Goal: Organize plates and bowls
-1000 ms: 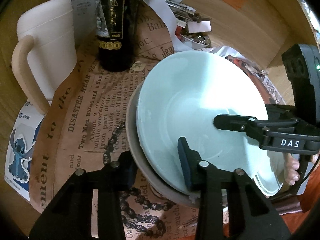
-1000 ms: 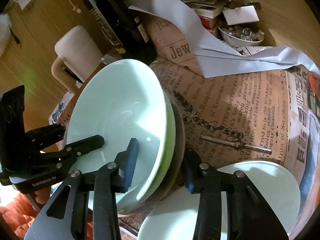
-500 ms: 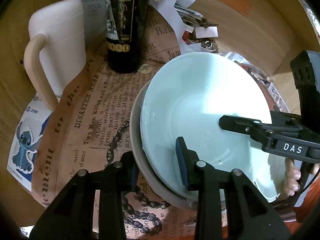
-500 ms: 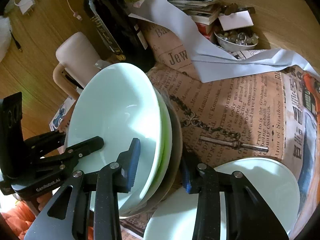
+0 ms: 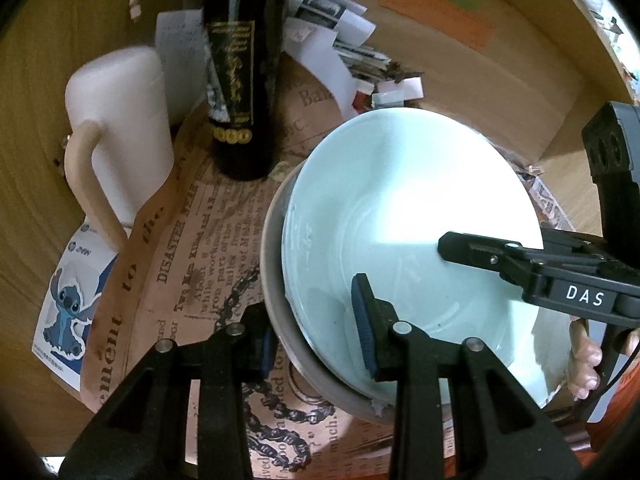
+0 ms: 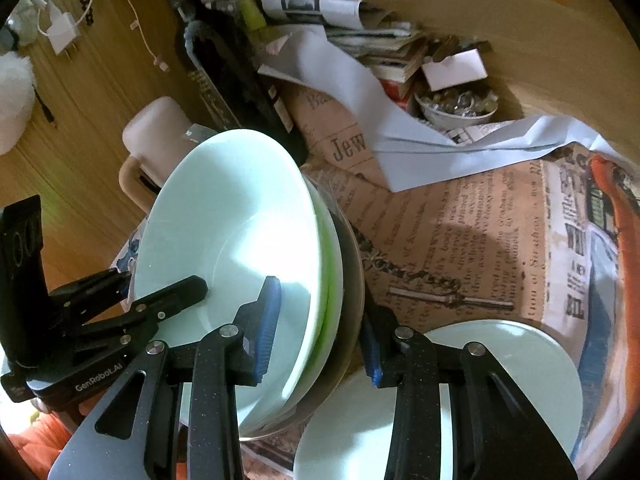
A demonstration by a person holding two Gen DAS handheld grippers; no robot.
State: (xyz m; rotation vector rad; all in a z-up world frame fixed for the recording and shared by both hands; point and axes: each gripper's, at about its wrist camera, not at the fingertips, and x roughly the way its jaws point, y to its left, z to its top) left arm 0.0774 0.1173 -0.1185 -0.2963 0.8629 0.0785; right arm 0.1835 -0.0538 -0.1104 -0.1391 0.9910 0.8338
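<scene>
A stack of pale mint bowls [image 5: 400,216] nested in a grey bowl [image 5: 276,280] is held tilted above the newspaper-covered table. My left gripper [image 5: 316,332] is shut on the stack's rim, one finger inside, one outside. My right gripper [image 6: 320,332] is shut on the opposite rim of the same stack [image 6: 240,240], which shows a green bowl edge [image 6: 332,280] in it. A separate pale mint plate [image 6: 500,380] lies on the table under my right gripper.
A dark wine bottle [image 5: 240,92] and a cream jug [image 5: 120,128] stand behind the stack. Papers, books and a small bowl of beads [image 6: 456,108] crowd the back. A Stitch sticker card [image 5: 68,316] lies at left.
Both grippers have lifted the stack up and tilted it more; the table and bottle now appear farther below. The grips have not changed.
</scene>
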